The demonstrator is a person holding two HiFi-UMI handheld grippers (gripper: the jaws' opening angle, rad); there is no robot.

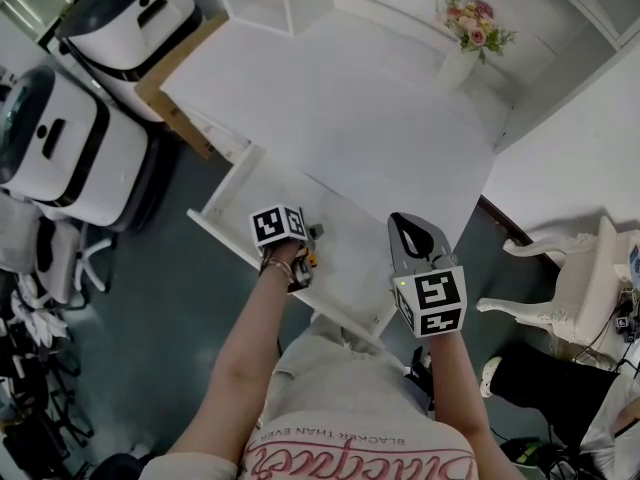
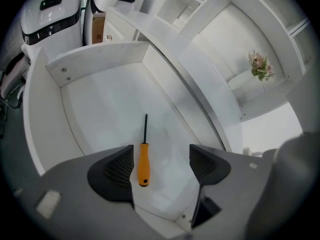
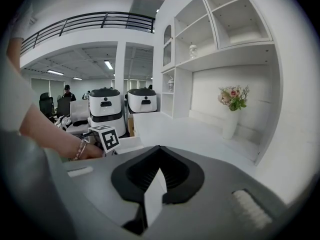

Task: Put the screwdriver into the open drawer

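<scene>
Left hand-held gripper [image 2: 162,164] hangs over the near end of the open drawer [image 2: 100,99], pointing steeply down, its jaws spread wide and pinching nothing. Right hand-held gripper [image 3: 159,171] is held to the right of it above the drawer's near right corner, jaws pressed together and empty. The white counter [image 1: 340,98] runs along the drawer's far side. The screwdriver [image 2: 144,161] lies flat on the drawer floor below the left hand-held gripper. In the left gripper view its orange handle shows in the gap between the jaws, close to the left one, with the dark shaft pointing toward the drawer's far end.
</scene>
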